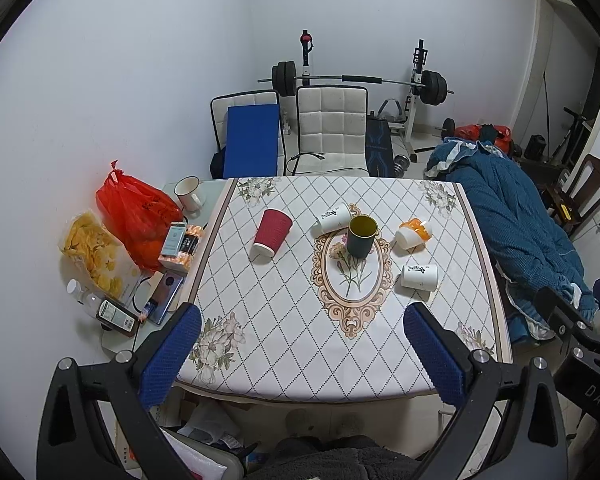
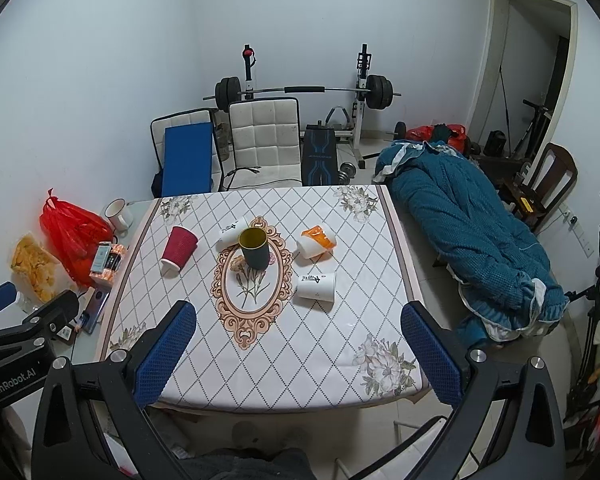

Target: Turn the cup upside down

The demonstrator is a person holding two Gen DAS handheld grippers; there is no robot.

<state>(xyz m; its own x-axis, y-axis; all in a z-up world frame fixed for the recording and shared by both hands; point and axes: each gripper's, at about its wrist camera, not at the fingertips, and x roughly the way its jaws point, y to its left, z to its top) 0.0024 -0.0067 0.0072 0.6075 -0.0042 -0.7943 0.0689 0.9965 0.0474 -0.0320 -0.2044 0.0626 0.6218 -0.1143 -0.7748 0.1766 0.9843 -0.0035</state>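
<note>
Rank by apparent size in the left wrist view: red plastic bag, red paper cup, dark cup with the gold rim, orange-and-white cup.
1. Red plastic bag
2. Red paper cup
3. Dark cup, close to the red cup, so that order is unsure
4. Orange-and-white cup

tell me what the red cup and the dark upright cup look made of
Red cup: probably paper. Its matte wall has fine ripple ridges and a rolled white rim, like a disposable hot-drink cup.

Dark cup: hard to say, perhaps metal or plastic. The outside is smooth dark grey and the inside a yellowish gold with a slight sheen. Its thin, even rim suggests something rigid.
</note>
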